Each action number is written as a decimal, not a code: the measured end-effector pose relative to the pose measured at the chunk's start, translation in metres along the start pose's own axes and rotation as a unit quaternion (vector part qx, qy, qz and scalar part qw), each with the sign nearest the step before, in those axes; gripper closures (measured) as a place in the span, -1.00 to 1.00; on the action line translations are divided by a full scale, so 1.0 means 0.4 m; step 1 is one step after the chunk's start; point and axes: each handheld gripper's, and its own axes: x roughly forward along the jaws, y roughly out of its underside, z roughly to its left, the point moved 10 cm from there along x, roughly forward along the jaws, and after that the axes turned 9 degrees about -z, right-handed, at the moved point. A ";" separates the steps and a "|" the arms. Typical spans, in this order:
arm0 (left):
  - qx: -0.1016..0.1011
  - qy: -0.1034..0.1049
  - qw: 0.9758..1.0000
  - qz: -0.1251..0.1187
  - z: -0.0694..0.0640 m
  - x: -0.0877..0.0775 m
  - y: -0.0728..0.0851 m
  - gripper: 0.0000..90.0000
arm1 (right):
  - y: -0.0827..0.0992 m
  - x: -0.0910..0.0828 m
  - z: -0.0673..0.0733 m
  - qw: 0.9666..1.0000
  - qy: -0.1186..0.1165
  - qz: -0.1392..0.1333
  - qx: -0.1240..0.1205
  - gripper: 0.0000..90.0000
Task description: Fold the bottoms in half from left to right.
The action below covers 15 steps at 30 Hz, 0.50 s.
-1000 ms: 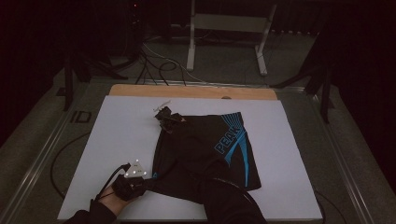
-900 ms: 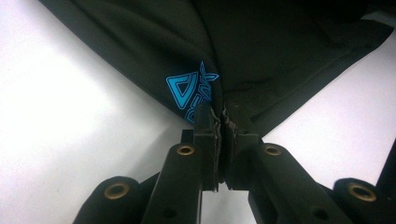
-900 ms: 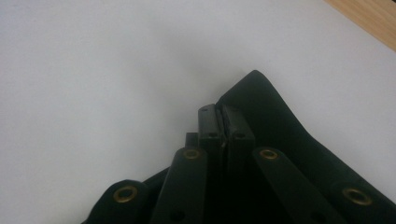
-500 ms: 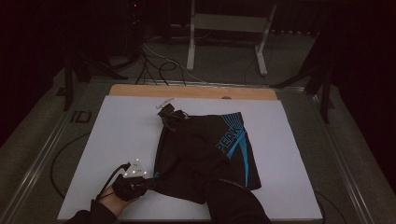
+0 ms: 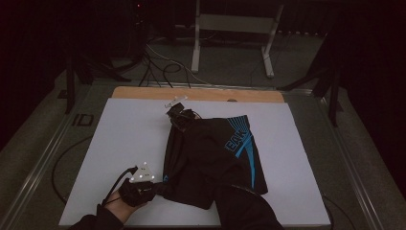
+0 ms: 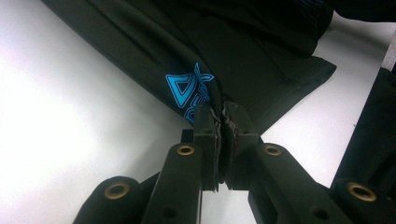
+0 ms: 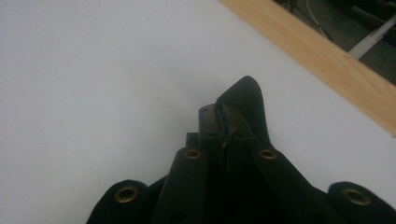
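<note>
Midway, we fold the black shorts (image 5: 210, 158) on the white table (image 5: 119, 143).
Our left gripper (image 6: 219, 119) clamps the near hem by the blue logo; our right gripper (image 7: 223, 116) pinches the far corner, lifted off the table. Laying that corner over and smoothing remain.

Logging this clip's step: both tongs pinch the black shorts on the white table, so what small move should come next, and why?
Probably carry the right tongs toward the left tongs, folding the far edge over. Both are shut on the black shorts, which already lie partly doubled on the white table.
</note>
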 end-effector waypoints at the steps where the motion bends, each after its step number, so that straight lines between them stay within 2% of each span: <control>1: 0.002 0.001 1.000 0.001 -0.004 0.002 -0.006 0.89 | -0.001 -0.006 -0.004 1.000 0.001 -0.002 0.001 0.97; 15: 0.022 0.014 1.000 -0.001 -0.040 0.028 -0.050 0.89 | 0.009 -0.076 -0.053 1.000 0.015 -0.016 0.009 0.97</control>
